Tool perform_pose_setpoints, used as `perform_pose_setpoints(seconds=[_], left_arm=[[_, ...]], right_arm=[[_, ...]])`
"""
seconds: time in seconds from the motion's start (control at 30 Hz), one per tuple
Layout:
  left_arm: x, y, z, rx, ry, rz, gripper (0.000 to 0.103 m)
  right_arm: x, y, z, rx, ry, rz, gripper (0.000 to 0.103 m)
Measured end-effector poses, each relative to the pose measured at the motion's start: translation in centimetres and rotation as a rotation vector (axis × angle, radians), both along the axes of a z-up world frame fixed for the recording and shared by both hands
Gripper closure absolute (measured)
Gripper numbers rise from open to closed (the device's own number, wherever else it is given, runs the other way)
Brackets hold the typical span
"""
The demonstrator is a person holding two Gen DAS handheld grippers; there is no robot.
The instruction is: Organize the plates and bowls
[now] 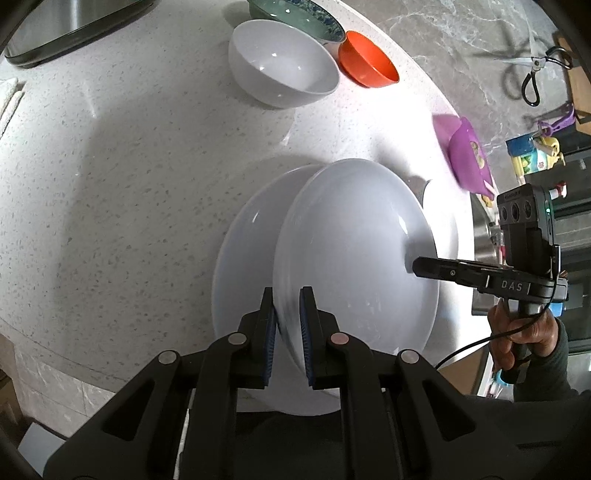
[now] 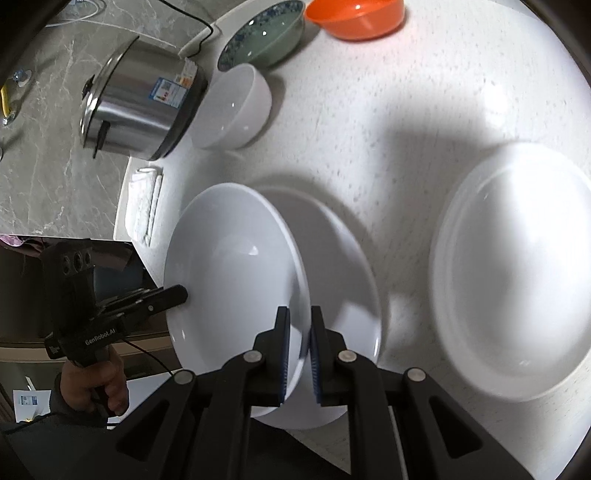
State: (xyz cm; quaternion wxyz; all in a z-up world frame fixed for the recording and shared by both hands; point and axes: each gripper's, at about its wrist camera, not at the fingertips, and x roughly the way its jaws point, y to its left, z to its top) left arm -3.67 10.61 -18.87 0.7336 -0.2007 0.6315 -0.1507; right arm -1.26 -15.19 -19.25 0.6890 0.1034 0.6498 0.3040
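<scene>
A deep white plate [image 1: 354, 258] [image 2: 236, 273] hangs tilted just above the speckled counter [image 1: 129, 166], gripped at opposite rims. My left gripper [image 1: 288, 321] [image 2: 181, 293] is shut on its near rim in the left wrist view. My right gripper [image 2: 298, 336] [image 1: 415, 267] is shut on the opposite rim. A second white plate [image 1: 240, 251] [image 2: 343, 280] lies flat on the counter directly beneath. A third white plate [image 2: 517, 273] rests to the right. Farther back stand a white bowl [image 1: 284, 66] [image 2: 232, 107], an orange bowl [image 1: 365, 61] [image 2: 354, 18] and a green patterned bowl [image 1: 295, 14] [image 2: 262, 37].
A steel rice cooker [image 2: 144, 99] with a cord stands at the counter's back left, a folded white cloth [image 2: 144, 206] near it. A purple container [image 1: 465, 155] sits at the counter's edge. Scissors [image 1: 532, 70] hang on the marble wall. A person's hand [image 1: 517, 339] grips each handle.
</scene>
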Motion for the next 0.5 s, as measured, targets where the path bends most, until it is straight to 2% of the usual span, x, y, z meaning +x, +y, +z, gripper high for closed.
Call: perform_pose_setpoints(seconds=[0.5], left_arm=[[-0.1,-1.3,-3.4,0.061,0.012,-0.070,0.093]], right_arm=[[-1.1,-0.2,-2.3,-0.074,-0.031,-0.013,0.091]])
